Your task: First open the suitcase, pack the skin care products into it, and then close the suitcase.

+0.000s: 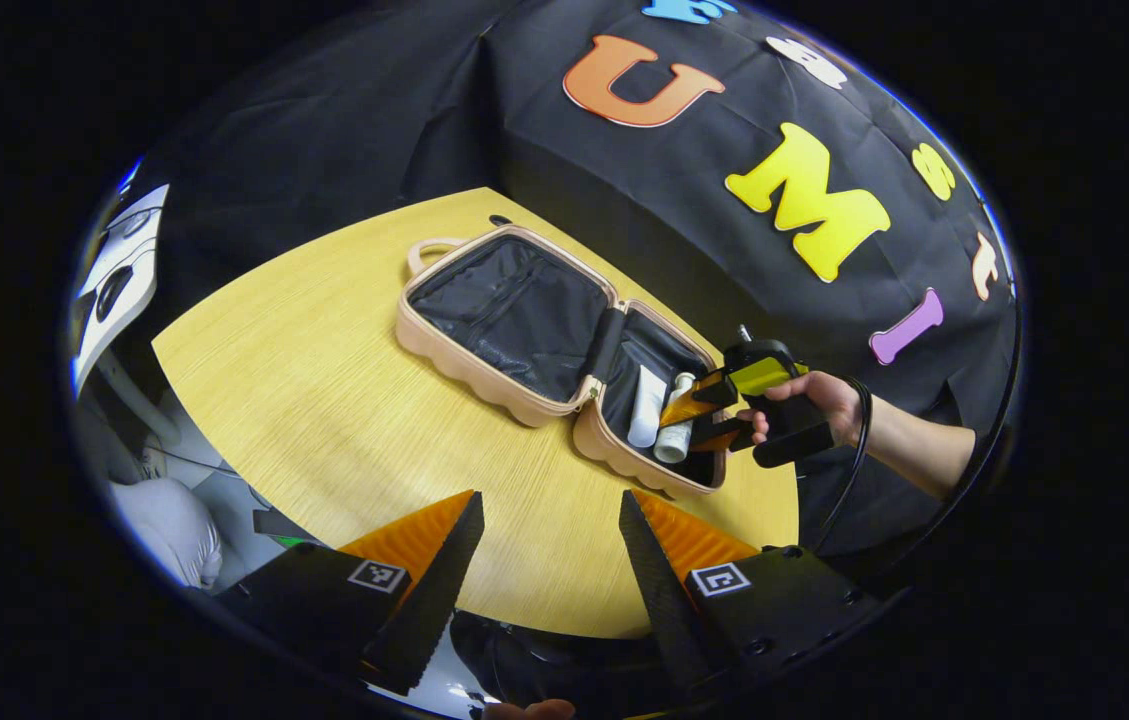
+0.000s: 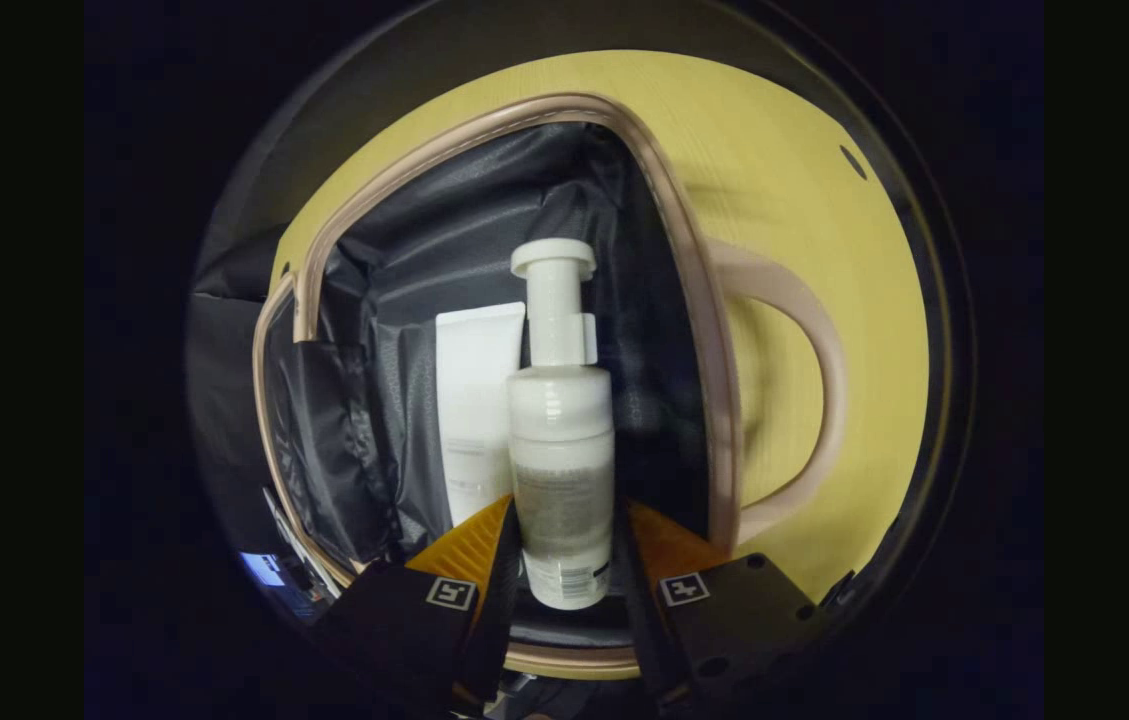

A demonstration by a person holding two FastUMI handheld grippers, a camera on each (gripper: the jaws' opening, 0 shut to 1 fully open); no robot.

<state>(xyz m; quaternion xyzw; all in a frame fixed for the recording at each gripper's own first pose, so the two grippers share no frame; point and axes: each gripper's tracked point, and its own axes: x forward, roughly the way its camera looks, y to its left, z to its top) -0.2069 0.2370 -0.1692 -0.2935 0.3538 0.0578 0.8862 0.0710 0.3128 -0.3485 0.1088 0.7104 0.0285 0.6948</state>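
Note:
The beige suitcase [image 1: 484, 375] lies open on the yellow table [image 1: 324, 400], both halves lined in black. In its right half a white tube [image 1: 646, 405] lies flat, and beside it is a white pump bottle [image 1: 673, 440]. A hand holds my right gripper [image 1: 679, 425] over that half. In the right gripper view the pump bottle [image 2: 561, 450] sits between the fingers of my right gripper [image 2: 564, 515], which press on both its sides, low inside the compartment. The tube [image 2: 474, 400] lies just left of it. My left gripper [image 1: 549, 540] hangs open above the table's near edge, holding nothing.
The suitcase's rim [image 2: 699, 300] and its handle [image 2: 819, 390] lie to the right of the bottle, over bare table. White equipment [image 1: 119, 280] and a pale rounded object [image 1: 169, 525] stand off the table's left side. A black cable [image 1: 849, 480] hangs from the hand.

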